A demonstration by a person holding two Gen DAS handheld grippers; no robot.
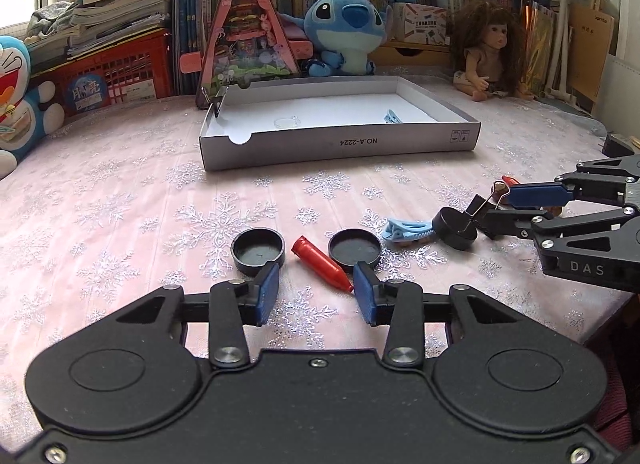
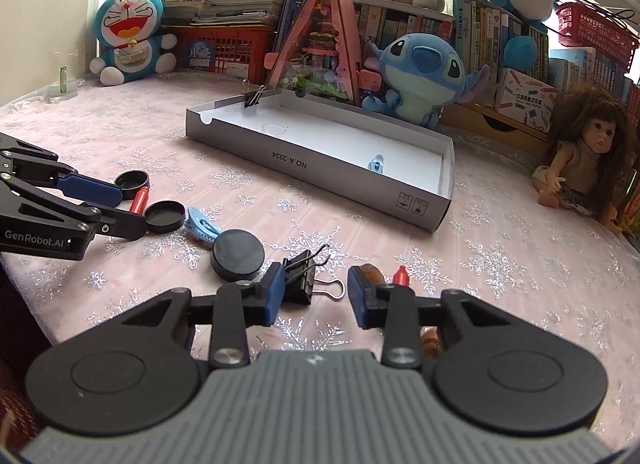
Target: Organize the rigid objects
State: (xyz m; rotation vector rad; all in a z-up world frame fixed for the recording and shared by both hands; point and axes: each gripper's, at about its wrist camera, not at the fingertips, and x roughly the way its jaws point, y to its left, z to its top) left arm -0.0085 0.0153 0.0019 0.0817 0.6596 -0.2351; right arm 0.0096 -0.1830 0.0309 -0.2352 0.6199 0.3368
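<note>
Two grippers hovered low over the cloth, both with fingers apart and nothing held. In the left wrist view the left gripper [image 1: 316,290] had the red cap [image 1: 320,266] at twelve o'clock, just ahead of its gap, with one black lid [image 1: 259,250] at eleven and another lid [image 1: 354,249] at one. In the right wrist view the right gripper [image 2: 316,294] had the black binder clip [image 2: 302,274] lying between its fingers, close to the left pad [image 2: 275,292]; a black puck [image 2: 238,254] sat at eleven o'clock and a blue clip [image 2: 200,224] beyond it.

The risks, as I judge them: the red cap lay slanted and looked round, so closing on it could roll it aside or nudge a lid. The binder clip sat off-centre with its wire handle splayed, so a grasp might catch only the handle and let the clip swing or drop. The two grippers worked close together and could collide.

Farther off at twelve o'clock stood the grey box [image 1: 340,144], already holding a blue clip [image 1: 391,117] and a clear ring, with another binder clip [image 2: 252,98] on its rim.

The pink snowflake cloth [image 1: 120,204] looked thin and could bunch. Behind it, plush toys, a doll [image 2: 588,156], stacked books and red crates crowded the room.
</note>
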